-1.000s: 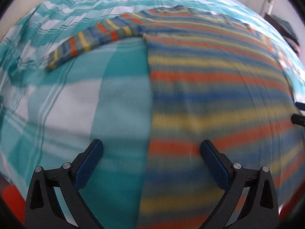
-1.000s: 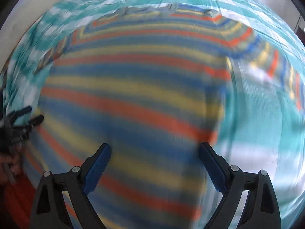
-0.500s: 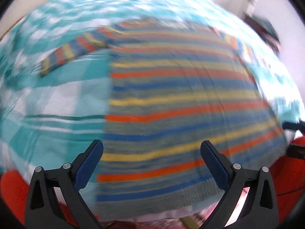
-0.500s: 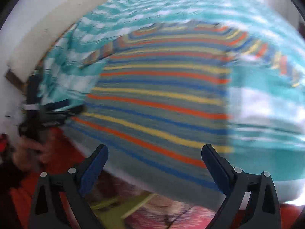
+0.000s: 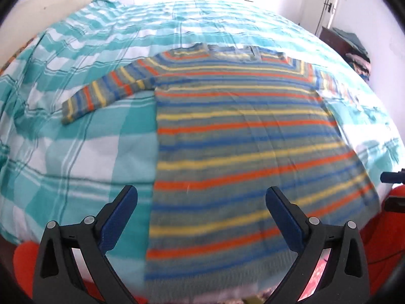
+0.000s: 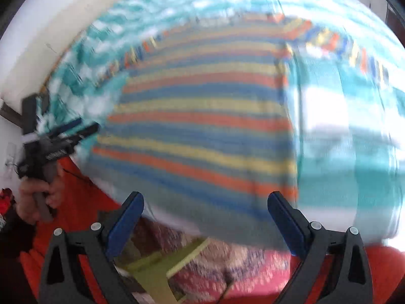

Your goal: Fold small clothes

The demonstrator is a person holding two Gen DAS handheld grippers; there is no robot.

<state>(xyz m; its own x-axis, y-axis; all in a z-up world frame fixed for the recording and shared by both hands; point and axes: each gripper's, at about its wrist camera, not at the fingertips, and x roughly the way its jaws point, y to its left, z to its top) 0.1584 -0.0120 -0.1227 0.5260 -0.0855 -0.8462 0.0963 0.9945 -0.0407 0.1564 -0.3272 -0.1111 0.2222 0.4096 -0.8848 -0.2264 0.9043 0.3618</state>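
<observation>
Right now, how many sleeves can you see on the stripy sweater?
2. One sleeve stretches out to the left of the sweater across the teal checked bedspread. The other sleeve stretches out to the right, blurry in the right wrist view.

A bed covered with a teal-and-white checked bedspread (image 5: pixel 83 157) fills most of the view. A dark shelf holding a stack of folded clothes (image 5: pixel 354 50) stands by the white wall at far right. Patterned fabric (image 6: pixel 227 266) lies below the bed's near edge.
</observation>
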